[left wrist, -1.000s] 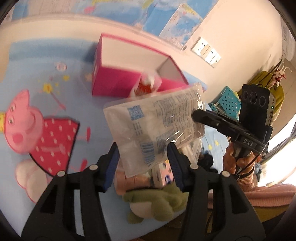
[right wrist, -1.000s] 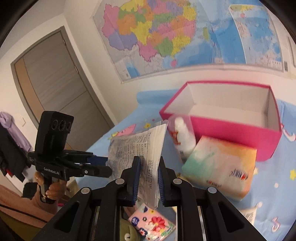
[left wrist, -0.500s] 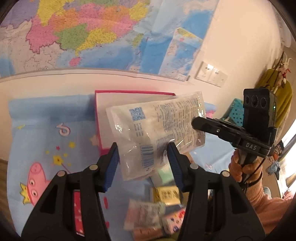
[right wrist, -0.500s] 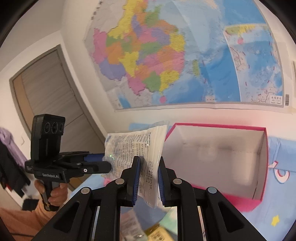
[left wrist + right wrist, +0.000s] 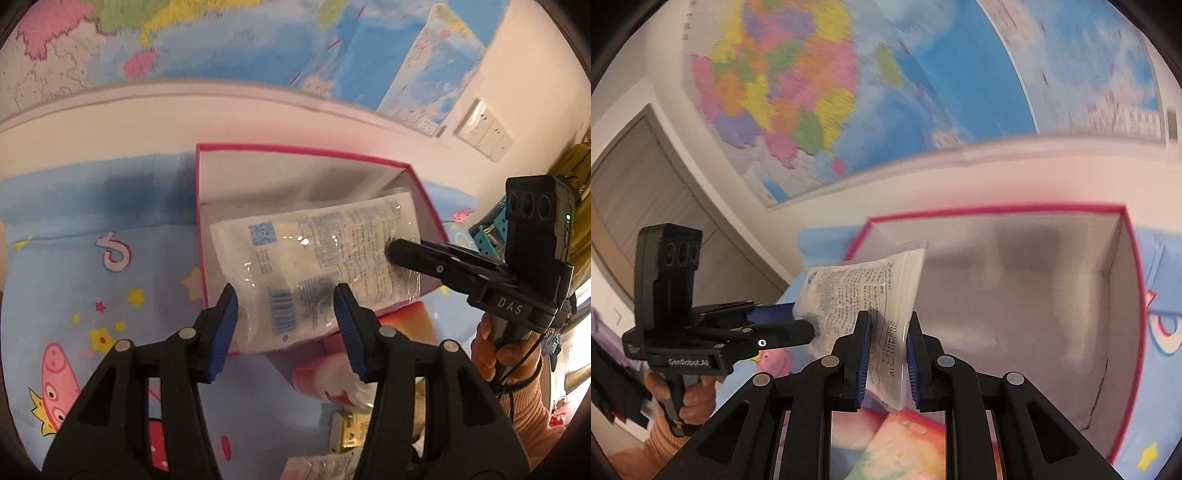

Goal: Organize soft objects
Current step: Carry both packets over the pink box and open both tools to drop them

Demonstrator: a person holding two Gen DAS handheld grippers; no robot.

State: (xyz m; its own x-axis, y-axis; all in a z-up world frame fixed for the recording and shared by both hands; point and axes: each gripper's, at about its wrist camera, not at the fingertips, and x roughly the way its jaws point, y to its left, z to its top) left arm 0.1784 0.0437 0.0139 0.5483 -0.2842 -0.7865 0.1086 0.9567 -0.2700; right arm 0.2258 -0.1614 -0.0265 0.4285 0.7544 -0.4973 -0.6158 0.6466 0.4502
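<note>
A clear plastic packet with printed text (image 5: 314, 266) hangs over the open pink box (image 5: 295, 151). My left gripper (image 5: 286, 314) grips the packet's near edge between its blue pads. My right gripper (image 5: 886, 350) is shut on the packet's other end (image 5: 882, 332), and it shows at the right of the left wrist view (image 5: 402, 254). In the right wrist view the packet (image 5: 864, 291) stands upright in front of the box's white inside (image 5: 1015, 295). The left gripper (image 5: 798, 325) shows there at the left, touching the packet.
The box stands on a blue cartoon-print cloth (image 5: 92, 258) against the wall with maps (image 5: 221, 37). Near the box's front lie a pastel tissue pack (image 5: 894, 450), a pink tube (image 5: 332, 380), a yellow packet (image 5: 347, 432) and other soft packs. A door (image 5: 635, 192) is at the left.
Both grippers have carried the packet up from the pile of items and forward over the open pink box, then lowered it toward the box's inside.
</note>
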